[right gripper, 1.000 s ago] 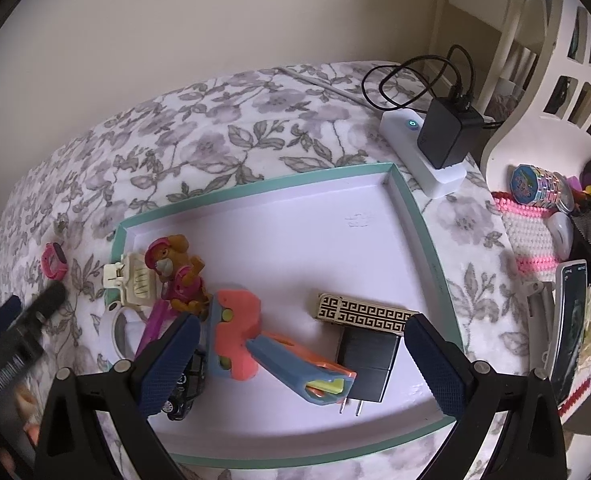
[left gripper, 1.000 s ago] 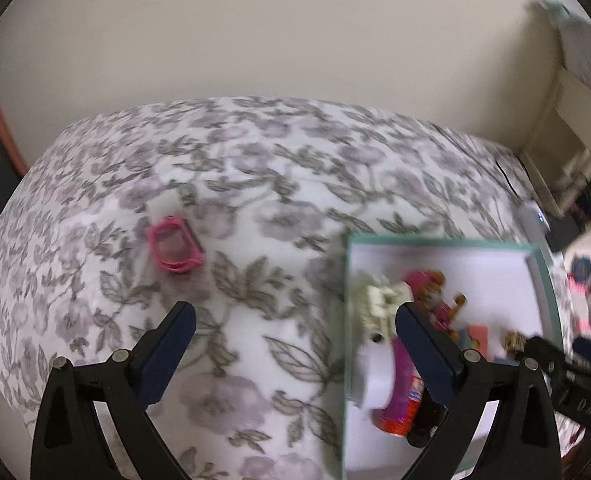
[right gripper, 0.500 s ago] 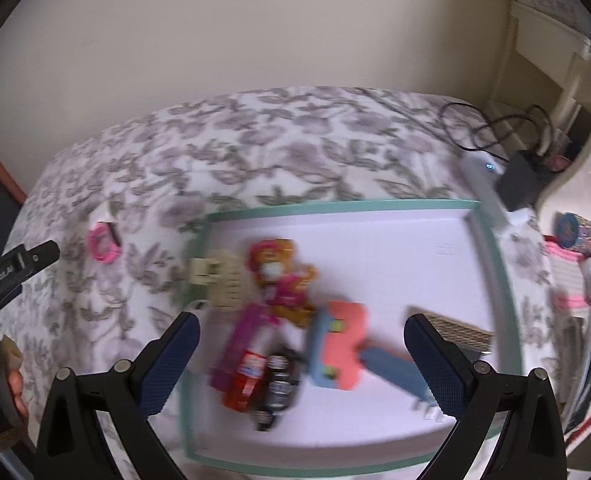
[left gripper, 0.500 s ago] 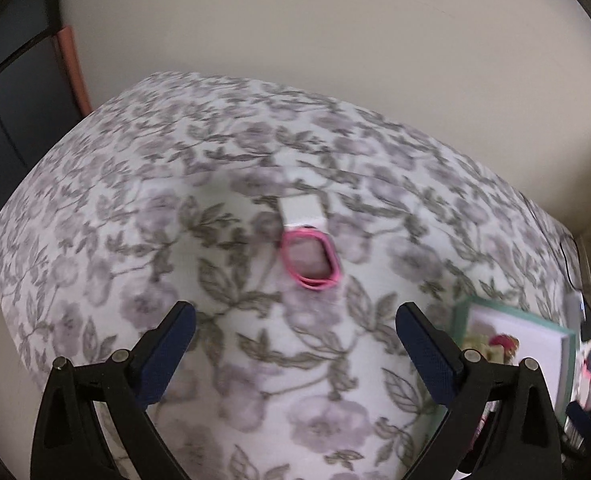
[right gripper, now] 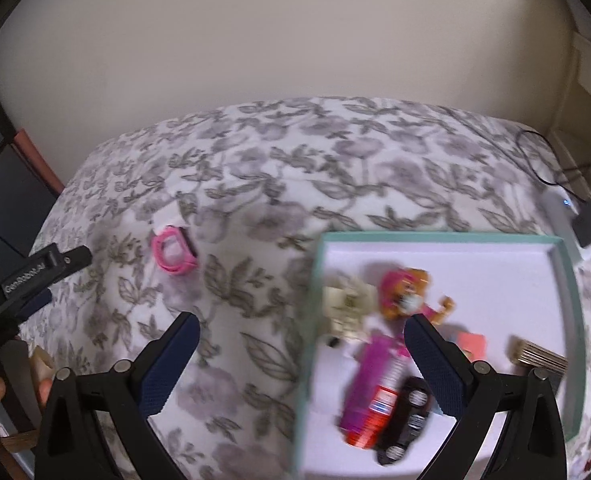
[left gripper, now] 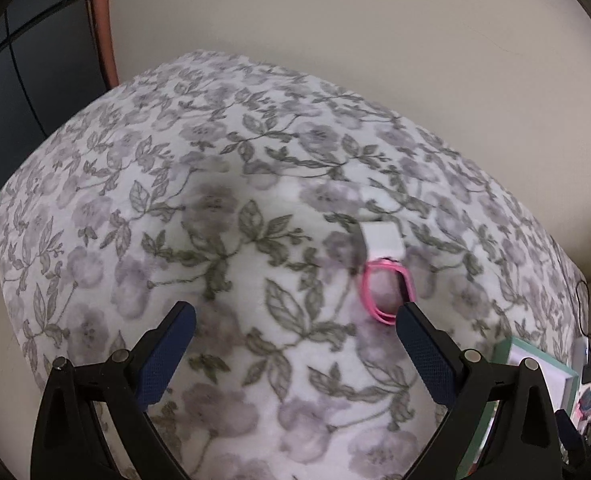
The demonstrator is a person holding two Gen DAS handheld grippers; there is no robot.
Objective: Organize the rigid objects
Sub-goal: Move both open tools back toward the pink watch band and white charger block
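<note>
Left wrist view, pink band [left gripper: 387,292] beside right finger of spread, empty left tongs [left gripper: 293,338].

On the bedspread [right gripper: 295,184] the watch [right gripper: 174,255] lies well left of the tray [right gripper: 567,312] holding toys [right gripper: 405,294]

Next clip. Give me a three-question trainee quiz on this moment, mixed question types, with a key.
1. True or false: the pink ring-shaped object lies inside the teal-rimmed tray.
2. Which gripper holds something? A) left gripper B) right gripper C) neither
3. Fill in: the black toy car lies beside the ____ bottle in the tray.

Key: 1. False, it lies on the floral bedspread, left of the tray. 2. C, both are open and empty. 3. magenta.
</note>
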